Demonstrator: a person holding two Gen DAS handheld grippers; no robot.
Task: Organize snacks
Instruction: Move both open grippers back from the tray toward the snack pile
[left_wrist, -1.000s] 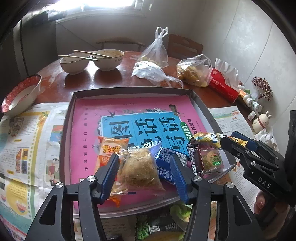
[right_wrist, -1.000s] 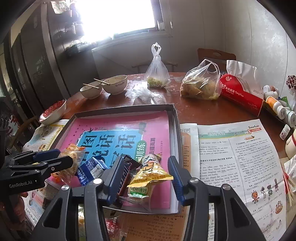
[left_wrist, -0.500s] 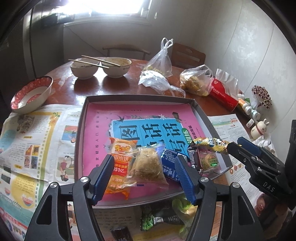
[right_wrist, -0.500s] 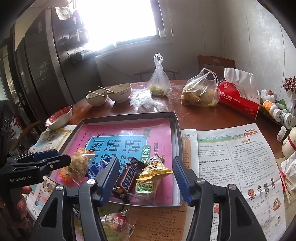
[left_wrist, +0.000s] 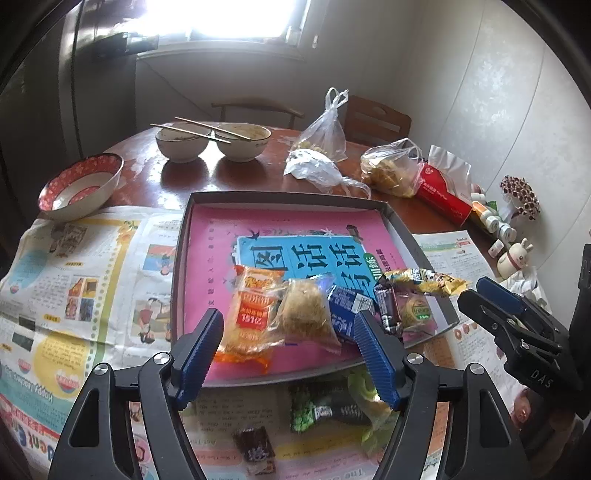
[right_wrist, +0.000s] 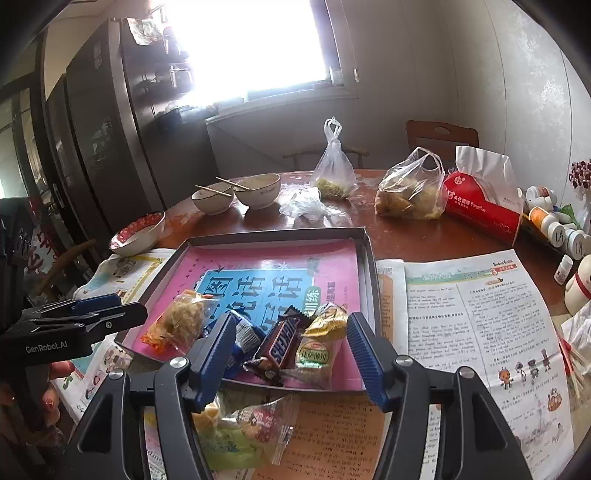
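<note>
Left hand-held gripper (left_wrist: 289, 341): black frame, ribbed blue pads, jaws apart and gripping nothing; they have just been opening. Ahead of its tips, a shallow grey tray (left_wrist: 182, 240) lined with a glossy pink-and-blue booklet cover. Along the tray's near edge lies a row of snacks. Just beyond the left pad: an orange crinkly packet (left_wrist: 252, 309). Beside it, a clear bag of brown shredded filling (left_wrist: 306, 312), then a blue foil wrapper (left_wrist: 345, 306).

Right hand-held gripper (right_wrist: 290, 341): same build, jaws released, likewise just been opening, nothing clamped. In the gap ahead of its tips, lying in the tray: a dark Snickers bar (right_wrist: 280, 343) and a yellow packet with a green label (right_wrist: 317, 349); neither pad touches them.

On newspaper (left_wrist: 74, 266) below the left gripper, outside the tray: a green pea packet (left_wrist: 314, 410) and a small dark sweet (left_wrist: 255, 446). Below the right gripper, a clear packet with red print (right_wrist: 255, 421).

Far side of the brown tabletop (right_wrist: 424, 236): two ceramic bowls (left_wrist: 210, 142) bridged by chopsticks, a red-patterned bowl (left_wrist: 79, 184), knotted plastic bags, a red tissue pack (right_wrist: 480, 206).
</note>
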